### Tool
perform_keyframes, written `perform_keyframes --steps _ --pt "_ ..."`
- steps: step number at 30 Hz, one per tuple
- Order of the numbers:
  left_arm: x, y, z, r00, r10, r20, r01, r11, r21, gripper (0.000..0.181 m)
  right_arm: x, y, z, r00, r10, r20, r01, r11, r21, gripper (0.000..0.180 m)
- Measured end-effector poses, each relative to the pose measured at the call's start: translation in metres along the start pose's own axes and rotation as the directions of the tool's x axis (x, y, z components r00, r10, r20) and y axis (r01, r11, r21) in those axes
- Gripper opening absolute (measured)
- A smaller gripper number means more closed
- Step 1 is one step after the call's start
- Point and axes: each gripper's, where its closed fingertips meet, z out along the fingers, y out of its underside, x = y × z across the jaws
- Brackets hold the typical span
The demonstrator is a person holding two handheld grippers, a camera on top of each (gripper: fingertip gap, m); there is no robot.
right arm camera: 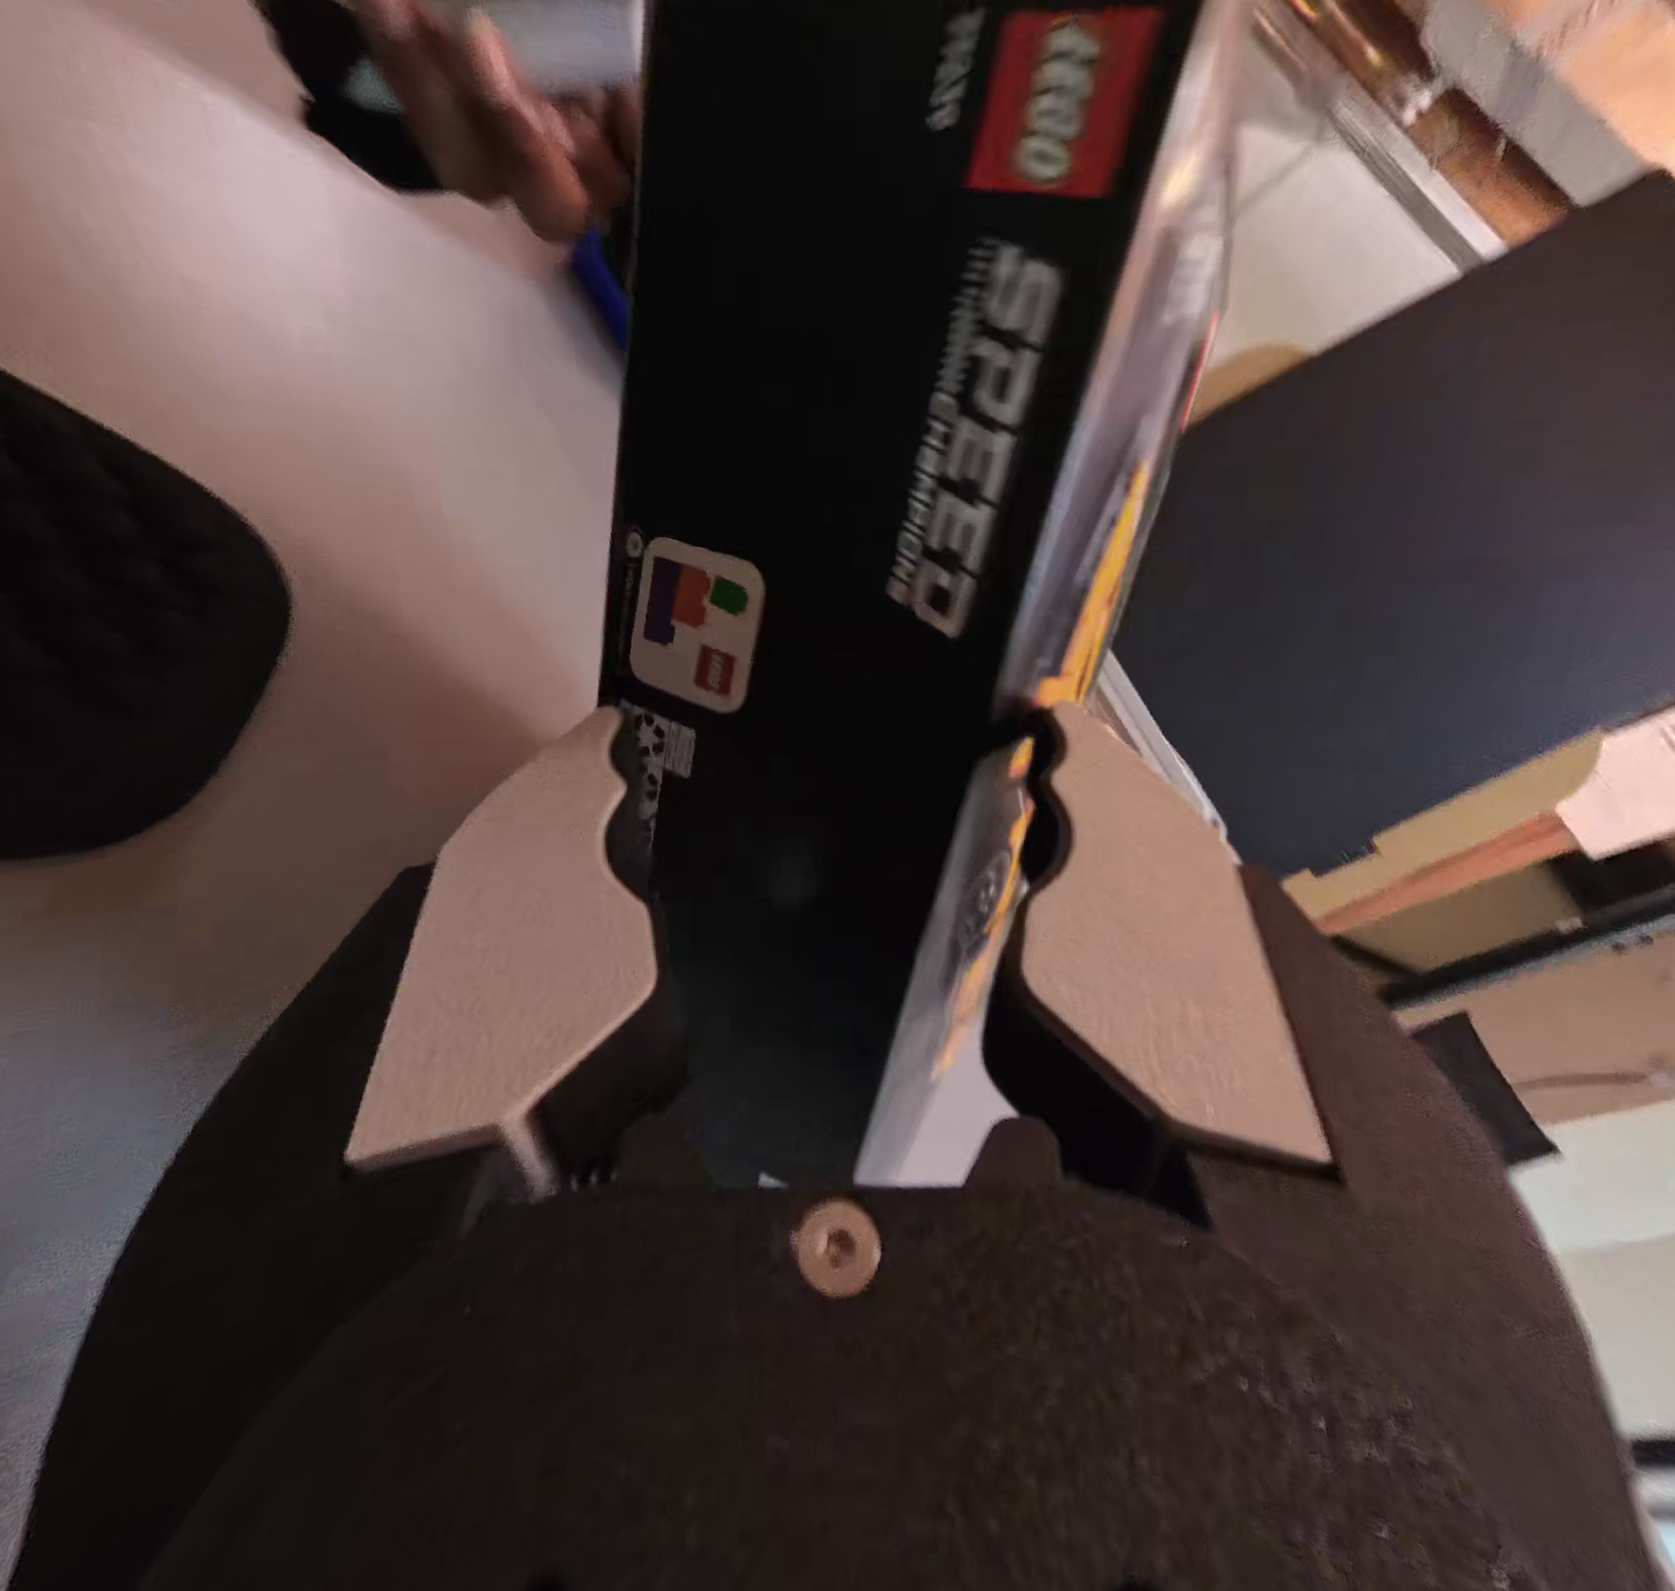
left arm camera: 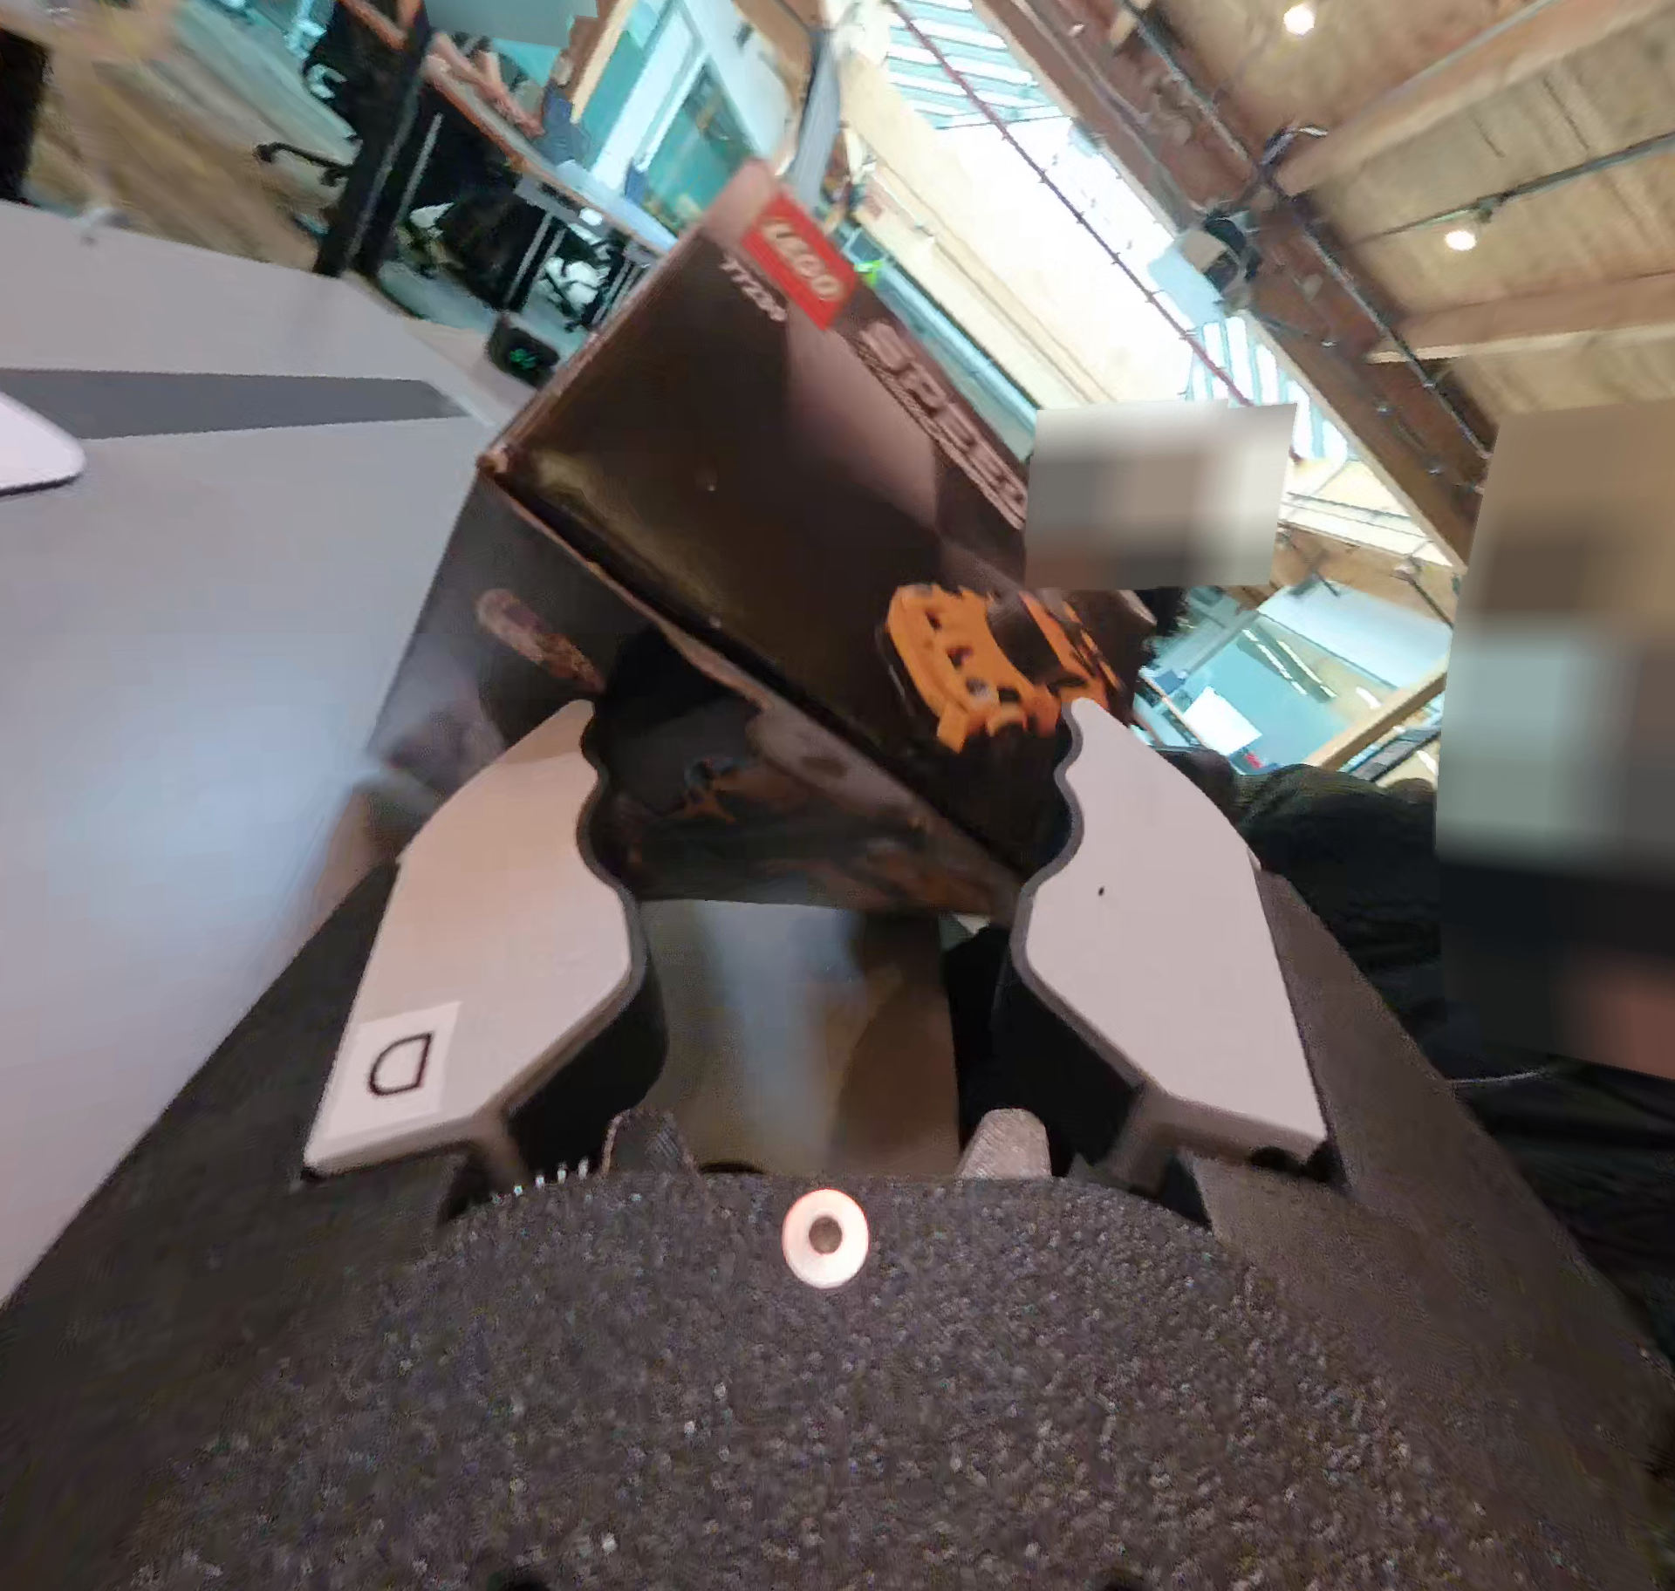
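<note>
A black cardboard toy box (left arm camera: 770,505) with a red logo and an orange car picture is held off the table by both grippers. My left gripper (left arm camera: 829,714) is shut on one end of the box, whose corner fills the gap between its grey fingers (left arm camera: 508,913). My right gripper (right arm camera: 825,723) is shut on the same box (right arm camera: 816,369), pinching it across its narrow side, which faces the camera and runs away from it. Both views are tilted and blurred.
A grey table (left arm camera: 181,641) lies to the left, with a white object (left arm camera: 27,451) at its edge and a small dark display (left arm camera: 521,356) farther back. In the right wrist view, a blurred hand (right arm camera: 471,97), a black rounded object (right arm camera: 109,641) and a dark panel (right arm camera: 1405,596) surround the box. The grippers' ends are close to 12 cm from one another.
</note>
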Motion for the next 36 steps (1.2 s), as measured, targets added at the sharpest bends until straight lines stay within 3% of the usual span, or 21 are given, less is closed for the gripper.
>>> perform_keyframes --steps 1,4,7,10,12,17,20,24,27,31,34,36 --pt "-0.01 0.002 -0.004 1.0 -0.008 0.026 0.008 1.0 -0.011 0.088 -0.006 -0.004 -0.001 0.999 0.011 0.035 -0.012 1.0 0.021 0.072" --pt "-0.03 0.005 -0.018 0.995 -0.096 0.007 0.096 0.995 -0.019 0.089 -0.014 0.001 0.001 0.985 0.097 0.142 -0.1 0.995 0.012 0.073" --pt "-0.047 0.012 -0.03 0.986 -0.164 -0.035 0.163 0.986 -0.039 0.087 0.004 0.006 -0.001 0.92 0.317 0.23 -0.33 0.944 0.016 0.077" --pt "-0.058 0.019 -0.041 0.98 -0.192 -0.051 0.189 0.98 -0.063 0.085 0.039 0.031 -0.004 0.709 0.626 0.324 -0.633 0.768 -0.099 0.084" --pt "-0.069 0.021 -0.049 0.982 -0.191 -0.003 0.19 0.979 -0.068 0.077 0.058 0.067 -0.008 0.593 0.738 0.321 -0.724 0.664 -0.189 0.085" --pt "-0.104 0.041 -0.062 0.964 -0.17 0.205 0.201 0.969 -0.143 0.077 0.061 0.145 -0.007 0.394 0.884 0.254 -0.805 0.465 -0.369 0.09" --pt "-0.11 0.039 -0.069 0.958 -0.107 0.265 0.15 0.978 -0.145 0.076 0.047 0.147 -0.004 0.207 0.934 0.292 -0.841 0.322 -0.434 0.089" --pt "-0.113 0.054 -0.066 0.948 -0.104 0.302 0.176 0.959 -0.222 0.08 0.032 0.148 0.005 0.081 0.961 0.266 -0.833 0.212 -0.51 0.091" --pt "-0.118 0.062 -0.045 0.942 -0.14 0.305 0.22 0.944 -0.245 0.079 0.03 0.148 0.02 -0.015 0.975 0.222 -0.846 0.106 -0.522 0.083" --pt "-0.137 0.056 -0.033 0.91 -0.041 0.412 0.166 0.948 -0.273 0.066 0.039 0.162 0.031 0.07 0.983 0.172 -0.846 0.15 -0.512 0.076" --pt "-0.142 0.045 -0.022 0.906 0.071 0.417 0.059 0.955 -0.292 0.064 0.061 0.163 0.032 0.245 0.95 0.194 -0.856 0.306 -0.417 0.069" --pt "-0.143 0.033 -0.012 0.872 0.235 0.429 -0.097 0.943 -0.319 0.061 0.08 0.159 0.031 0.418 0.89 0.18 -0.836 0.455 -0.307 0.066"
